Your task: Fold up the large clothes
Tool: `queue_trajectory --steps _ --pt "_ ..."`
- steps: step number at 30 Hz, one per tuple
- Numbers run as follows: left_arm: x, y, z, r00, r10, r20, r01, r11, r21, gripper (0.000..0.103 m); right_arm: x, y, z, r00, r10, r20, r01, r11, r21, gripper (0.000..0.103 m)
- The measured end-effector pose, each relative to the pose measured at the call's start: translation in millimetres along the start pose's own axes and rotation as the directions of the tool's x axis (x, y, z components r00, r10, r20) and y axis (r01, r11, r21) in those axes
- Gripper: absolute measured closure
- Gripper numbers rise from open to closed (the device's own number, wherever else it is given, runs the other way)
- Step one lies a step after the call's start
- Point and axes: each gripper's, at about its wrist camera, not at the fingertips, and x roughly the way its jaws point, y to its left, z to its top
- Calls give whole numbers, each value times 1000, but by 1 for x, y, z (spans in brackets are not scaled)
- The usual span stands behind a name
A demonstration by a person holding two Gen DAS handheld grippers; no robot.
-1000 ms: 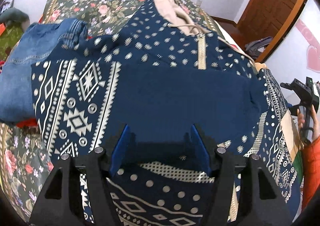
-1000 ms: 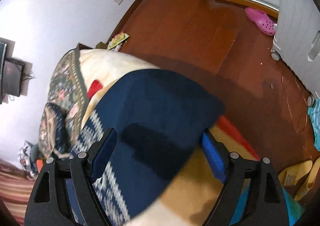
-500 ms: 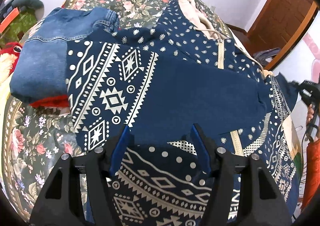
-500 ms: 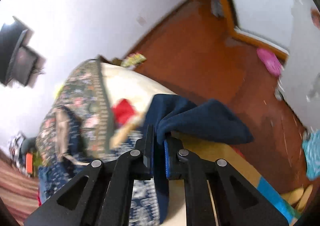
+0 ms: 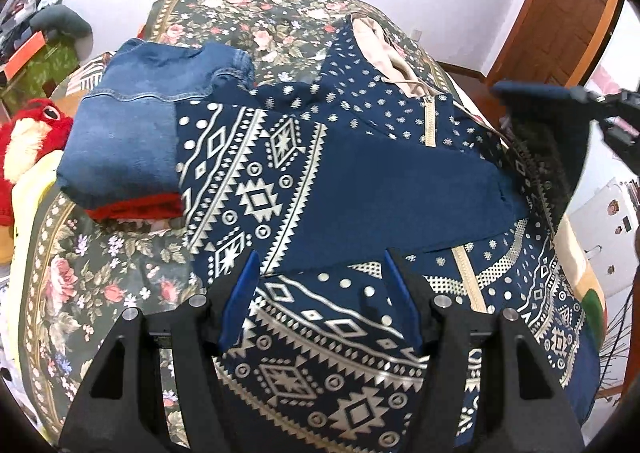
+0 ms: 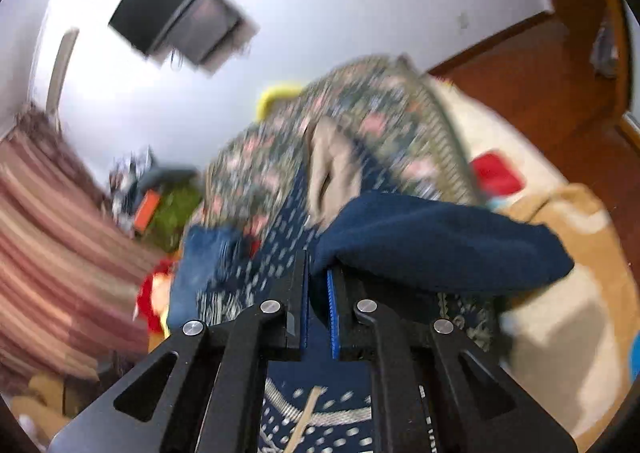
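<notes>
A navy hooded jacket (image 5: 360,189) with white geometric patterns lies spread on the floral bed, its left sleeve folded across the chest. My left gripper (image 5: 320,269) is open and empty, raised above the jacket's lower part. My right gripper (image 6: 318,269) is shut on the navy cuff of the right sleeve (image 6: 432,249) and holds it lifted off the bed. The lifted sleeve (image 5: 548,129) and that gripper (image 5: 608,109) also show at the right in the left wrist view. The jacket (image 6: 276,249) is blurred in the right wrist view.
Folded blue jeans (image 5: 148,121) on a red garment (image 5: 140,209) lie at the jacket's left on the floral bedspread (image 5: 100,285). A red plush toy (image 5: 28,141) sits at the far left. A wooden door (image 5: 560,13) is at the back right.
My right gripper closed on the sleeve cuff and lifted it up and toward the jacket's middle. My left gripper rose and pulled back from the jacket, still open.
</notes>
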Motion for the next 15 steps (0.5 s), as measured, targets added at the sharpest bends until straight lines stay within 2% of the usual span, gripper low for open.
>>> queue_trajectory --steps 2,4,9,11,13,15 --pt "-3 6 -3 1000 -9 3 9 1000 -17 41 29 13 -12 996 -39 -75 36 998 -42 96" --pt "-6 12 -6 1000 -15 5 16 999 -34 41 50 16 -23 988 -41 -151 35 998 -44 94" --pt "-8 21 -14 1000 -18 -6 18 999 -39 41 87 12 -58 950 -42 -309 47 999 7 92" --pt "-9 20 -15 1000 -12 -7 12 999 -37 41 95 7 -69 930 -50 -363 67 997 34 89" --pt "-9 18 -16 1000 -13 -9 13 999 -31 41 104 -2 -82 898 -61 -435 97 993 62 81" --pt "-11 14 -16 1000 -18 -6 18 999 -26 41 106 -8 -91 880 -63 -471 114 990 80 75"
